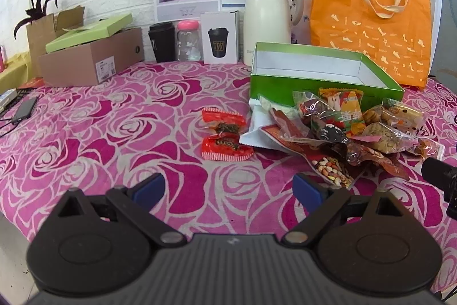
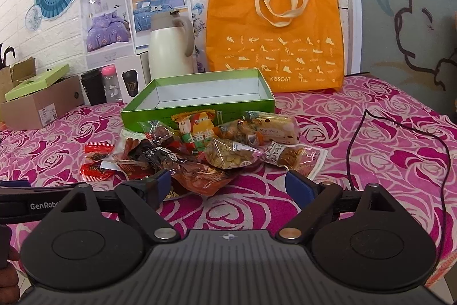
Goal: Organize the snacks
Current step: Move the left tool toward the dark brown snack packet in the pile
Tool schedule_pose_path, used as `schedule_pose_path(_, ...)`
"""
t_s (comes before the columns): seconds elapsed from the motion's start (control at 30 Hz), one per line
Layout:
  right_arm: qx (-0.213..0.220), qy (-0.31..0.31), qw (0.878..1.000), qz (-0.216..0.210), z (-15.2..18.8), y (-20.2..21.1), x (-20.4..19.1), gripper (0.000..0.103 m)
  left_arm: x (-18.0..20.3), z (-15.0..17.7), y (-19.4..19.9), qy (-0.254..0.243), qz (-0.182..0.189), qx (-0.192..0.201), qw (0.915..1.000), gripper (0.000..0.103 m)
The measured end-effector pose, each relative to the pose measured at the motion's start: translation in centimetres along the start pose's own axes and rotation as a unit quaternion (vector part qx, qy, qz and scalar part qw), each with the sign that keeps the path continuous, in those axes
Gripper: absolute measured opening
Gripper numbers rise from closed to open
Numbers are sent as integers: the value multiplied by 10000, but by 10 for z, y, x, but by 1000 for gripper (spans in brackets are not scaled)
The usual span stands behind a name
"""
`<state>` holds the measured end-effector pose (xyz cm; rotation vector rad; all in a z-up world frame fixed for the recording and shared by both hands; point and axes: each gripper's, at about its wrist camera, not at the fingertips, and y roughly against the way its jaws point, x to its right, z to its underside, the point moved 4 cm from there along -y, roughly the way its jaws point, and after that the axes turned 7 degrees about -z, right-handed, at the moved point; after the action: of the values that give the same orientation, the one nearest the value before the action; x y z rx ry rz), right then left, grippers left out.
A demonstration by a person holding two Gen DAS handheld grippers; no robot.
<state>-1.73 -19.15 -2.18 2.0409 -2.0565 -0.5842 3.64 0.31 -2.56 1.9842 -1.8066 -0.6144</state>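
Before the green box point(image 2: 197, 107), snack packets point(image 2: 205, 150) lie heaped, both claws open.

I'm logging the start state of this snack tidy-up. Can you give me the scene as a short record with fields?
surface: table under a pink rose cloth
container: green box, open, nothing visible inside
snacks: pile in front of the box, none in it
stray: red packets, left of the pile
left gripper: open, empty, short of the snacks
right gripper: open, nothing gripped, at the near edge of the pile
behind: orange bag, white jug, cardboard box
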Motion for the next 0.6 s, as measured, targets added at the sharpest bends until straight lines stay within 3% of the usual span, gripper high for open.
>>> schedule_pose_path(0.27,-38,259,9985,-480,0,-7,-12,103,0,0,-9,-97,49,62,9999,91)
schedule_pose_path(0.6,-30,927,9945,-479,6,-16,-29,103,-3,4,-27,-93,69,-108,9999,91)
